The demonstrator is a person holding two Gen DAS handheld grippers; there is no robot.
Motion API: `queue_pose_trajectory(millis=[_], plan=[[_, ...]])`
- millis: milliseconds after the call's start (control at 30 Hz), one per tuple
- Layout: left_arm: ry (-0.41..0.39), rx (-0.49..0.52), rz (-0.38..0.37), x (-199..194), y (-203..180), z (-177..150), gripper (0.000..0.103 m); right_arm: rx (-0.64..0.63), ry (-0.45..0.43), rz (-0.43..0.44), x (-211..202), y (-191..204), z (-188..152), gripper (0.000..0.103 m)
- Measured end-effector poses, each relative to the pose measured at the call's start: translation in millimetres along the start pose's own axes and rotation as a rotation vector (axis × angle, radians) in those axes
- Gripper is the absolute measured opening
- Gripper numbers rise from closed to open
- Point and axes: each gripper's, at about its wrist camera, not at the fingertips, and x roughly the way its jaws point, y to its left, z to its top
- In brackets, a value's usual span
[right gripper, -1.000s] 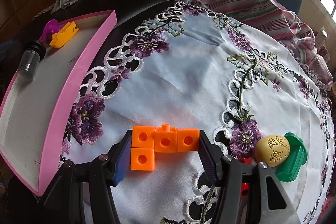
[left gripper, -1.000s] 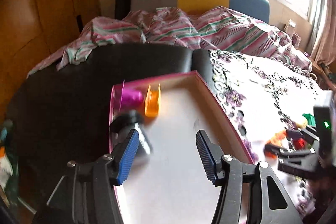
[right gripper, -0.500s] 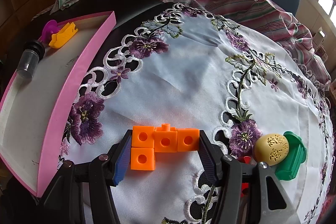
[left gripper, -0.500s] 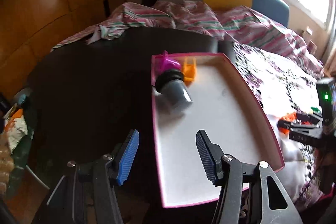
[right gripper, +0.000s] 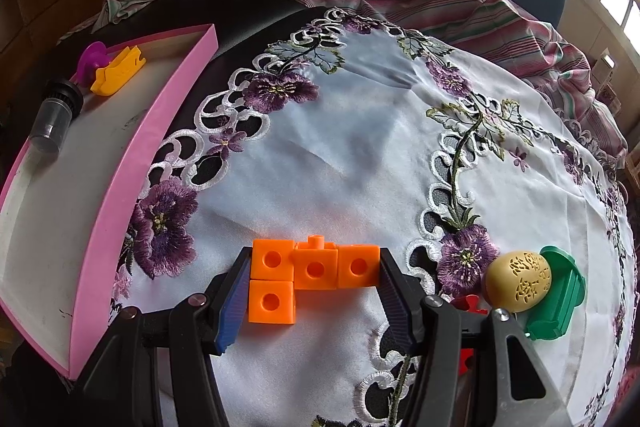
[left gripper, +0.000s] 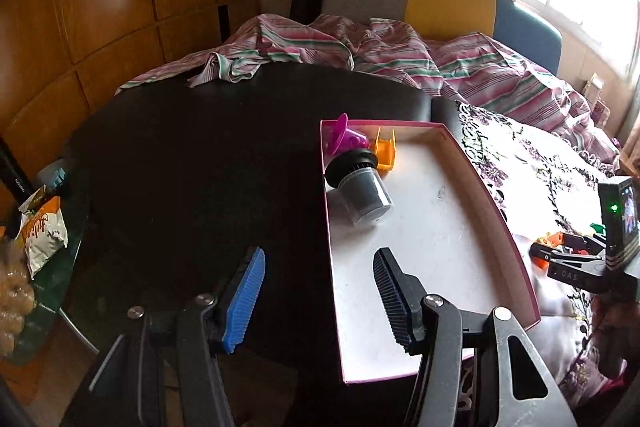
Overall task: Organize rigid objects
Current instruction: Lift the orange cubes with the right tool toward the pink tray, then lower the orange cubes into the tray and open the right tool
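Observation:
My left gripper (left gripper: 318,259) is open and empty, and hangs over the near left rim of the pink tray (left gripper: 496,211). In the tray's far corner a grey jar with a black cap (left gripper: 360,183) lies on its side, next to a magenta piece (left gripper: 344,139) and an orange-yellow piece (left gripper: 385,153). My right gripper (right gripper: 316,259) is shut on an orange block of joined cubes (right gripper: 312,267) that rests on the embroidered cloth (right gripper: 360,147). Its pads press on the two ends of the top row. The tray's pink wall (right gripper: 132,163) lies to its left.
A tan carved egg (right gripper: 518,279), a green plastic piece (right gripper: 556,295) and a red piece (right gripper: 466,303) lie right of the right gripper. Striped bedding (left gripper: 400,59) is heaped behind the dark round table (left gripper: 200,167). Snack bags (left gripper: 40,231) sit at the left.
The left gripper has drawn back and to the left, from over the tray's far end to its near left rim. The jar stays lying in the tray. The right gripper has kept still.

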Motion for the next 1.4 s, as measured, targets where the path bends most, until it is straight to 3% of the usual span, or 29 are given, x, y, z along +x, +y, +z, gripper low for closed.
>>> queue_pose_trajectory(millis=[633,767,1000,1133,1400], plan=[[0.023,0.0,-0.02,4.5,-0.5,-10.6,0.058,0.01,0.011,-0.022,-3.3,0.2,4.6,0.06],[0.033,-0.008,-0.023,8.8,3.8,-12.4,0.058,0.053,-0.053,0.016,-28.7,2.8,21.8,0.06],[0.051,-0.032,-0.031,15.9,12.4,-16.7,0.058,-0.02,-0.124,0.155,-54.3,60.4,61.5,0.06],[0.049,-0.044,-0.029,17.4,18.2,-17.4,0.058,-0.049,-0.093,0.221,-39.3,96.9,78.8,0.06],[0.058,-0.064,-0.028,23.3,28.5,-18.4,0.058,-0.03,0.006,0.234,14.0,147.5,110.9,0.06]])
